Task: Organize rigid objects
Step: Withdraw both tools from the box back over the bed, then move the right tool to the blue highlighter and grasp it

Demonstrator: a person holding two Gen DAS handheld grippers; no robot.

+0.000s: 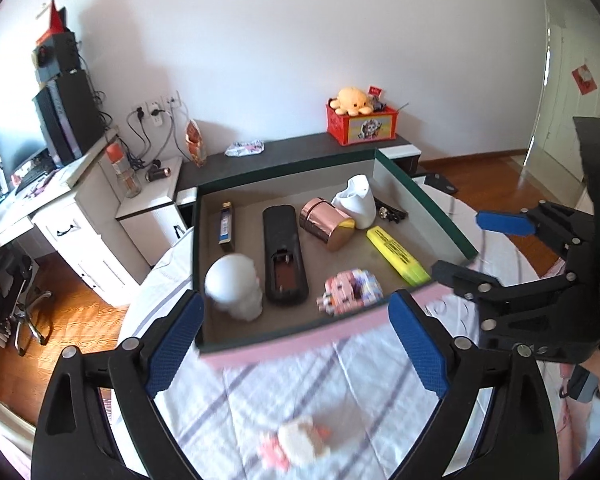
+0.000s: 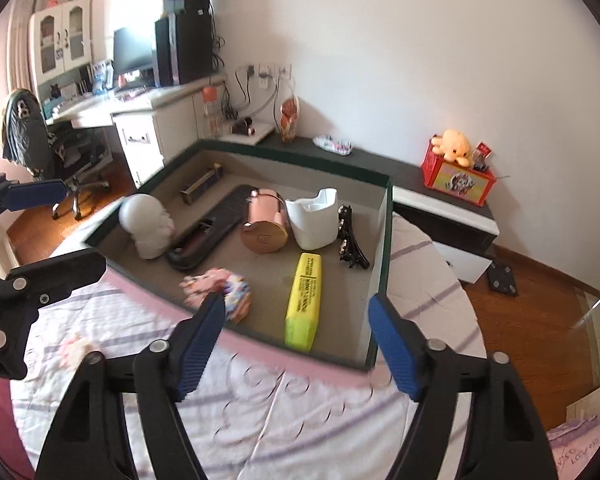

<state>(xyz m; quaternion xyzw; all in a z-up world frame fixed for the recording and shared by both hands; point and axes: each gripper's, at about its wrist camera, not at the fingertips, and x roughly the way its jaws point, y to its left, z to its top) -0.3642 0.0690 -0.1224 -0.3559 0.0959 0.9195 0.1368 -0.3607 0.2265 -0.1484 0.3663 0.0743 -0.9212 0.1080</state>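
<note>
Green-edged and shallow, the box point(image 1: 428, 204) sits on a striped bedsheet point(image 1: 300, 380) and holds all the sorted things. From left to right in the left wrist view: a small blue-and-gold bar point(image 1: 227, 221) lies near the far left wall, a white skull-shaped figure point(image 1: 234, 286) stands near the front left corner, and a black remote point(image 1: 284, 254) lies lengthwise just beside it with its battery bay uncovered. Next comes a rose-gold cylinder point(image 1: 327, 224) on its side, with a blurred pink block toy point(image 1: 352, 288) in front of it near the box's front edge. A white cup-like holder point(image 1: 356, 202) stands behind, close against the cylinder, a yellow highlighter point(image 1: 398, 256) lies diagonally to its right, and a black hair clip point(image 1: 392, 212) rests by the right wall.

The left gripper point(image 1: 296, 336) hangs over the front edge with jaws spread wide and nothing between them. The right gripper point(image 2: 296, 344) also stands open and empty above the front right corner.
</note>
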